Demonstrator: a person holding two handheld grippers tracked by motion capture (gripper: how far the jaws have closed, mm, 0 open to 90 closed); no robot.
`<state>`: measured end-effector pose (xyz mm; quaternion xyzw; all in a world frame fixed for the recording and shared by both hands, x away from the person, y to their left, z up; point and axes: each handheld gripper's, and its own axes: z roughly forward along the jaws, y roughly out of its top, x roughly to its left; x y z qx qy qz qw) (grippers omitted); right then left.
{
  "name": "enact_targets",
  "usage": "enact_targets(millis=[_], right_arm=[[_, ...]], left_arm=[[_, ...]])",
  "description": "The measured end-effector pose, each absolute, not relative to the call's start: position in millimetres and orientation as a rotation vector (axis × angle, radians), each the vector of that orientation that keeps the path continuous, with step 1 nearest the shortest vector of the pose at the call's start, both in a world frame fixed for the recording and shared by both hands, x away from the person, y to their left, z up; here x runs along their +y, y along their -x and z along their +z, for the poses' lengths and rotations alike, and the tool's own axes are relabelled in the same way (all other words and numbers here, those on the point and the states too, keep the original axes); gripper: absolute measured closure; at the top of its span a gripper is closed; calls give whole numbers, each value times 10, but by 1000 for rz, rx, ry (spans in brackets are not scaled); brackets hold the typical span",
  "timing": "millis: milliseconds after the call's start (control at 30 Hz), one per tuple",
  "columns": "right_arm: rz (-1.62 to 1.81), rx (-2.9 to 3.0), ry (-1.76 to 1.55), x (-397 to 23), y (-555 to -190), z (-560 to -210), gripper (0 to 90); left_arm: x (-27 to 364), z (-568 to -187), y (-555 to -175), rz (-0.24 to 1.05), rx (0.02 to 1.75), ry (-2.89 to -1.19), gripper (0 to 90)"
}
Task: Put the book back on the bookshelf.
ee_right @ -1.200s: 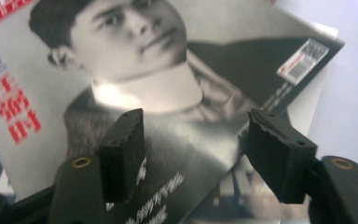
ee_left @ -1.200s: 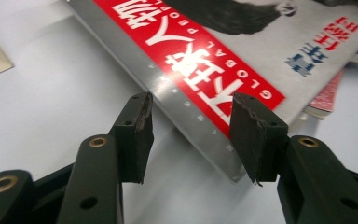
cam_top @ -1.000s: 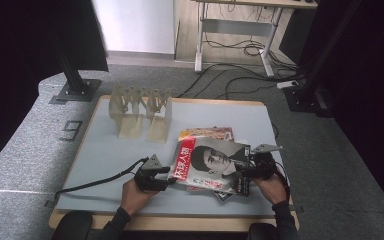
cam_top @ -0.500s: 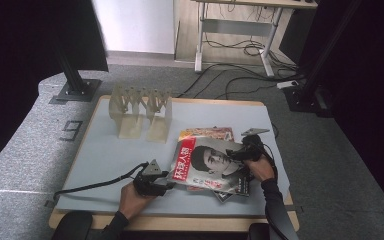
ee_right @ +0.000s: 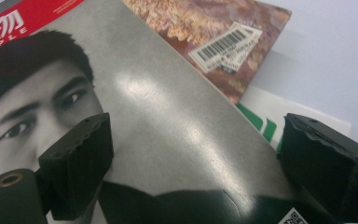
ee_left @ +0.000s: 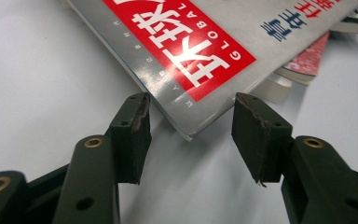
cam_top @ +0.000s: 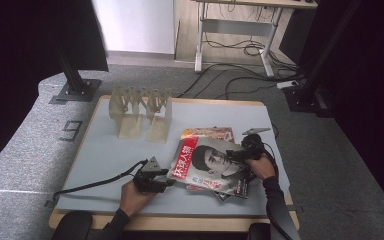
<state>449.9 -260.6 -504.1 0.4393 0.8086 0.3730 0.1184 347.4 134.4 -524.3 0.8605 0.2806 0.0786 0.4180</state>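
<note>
L fingers [ee_left: 260, 140]: apart, nothing clamped; near-left corner of the mag [ee_left: 205, 60] sits just ahead of the gap, not touched.
L gripper [cam_top: 155, 179]: low on worktop [cam_top: 105, 155], just left of the stack.
R fingers [ee_right: 79, 163]: wide apart, just been opening; over the mag's right edge, no pad seen pressing on it.
R gripper [cam_top: 244, 152]: at stack's right side, hand behind it.
Mag: top of stack, tilted, red title block + face on cover; centre-right of worktop, near edge.
Under it: brown book [ee_right: 214, 42] w/ barcode label, poking out far side; more mags below.
Rack [cam_top: 141, 111]: far left of worktop, well apart from stack.
</note>
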Motion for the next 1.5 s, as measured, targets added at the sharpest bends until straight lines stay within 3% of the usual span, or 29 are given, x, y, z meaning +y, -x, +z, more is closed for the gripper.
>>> enact_targets(millis=[767,1167,1500], right_arm=[[1051,2345,-1280,-2773,-3975,-5024,103],[1052,2354,-1253,-2778,-3690,-5025,105],[1055,2335,-1264,-2763,-3585,-5033,104]], left_arm=[[1401,-5153,-3970,199,830,-2080,501],[1420,-5174,-3767,268,789,-2201,411],[1322,-5265,-3661,114,773,-2154,465]])
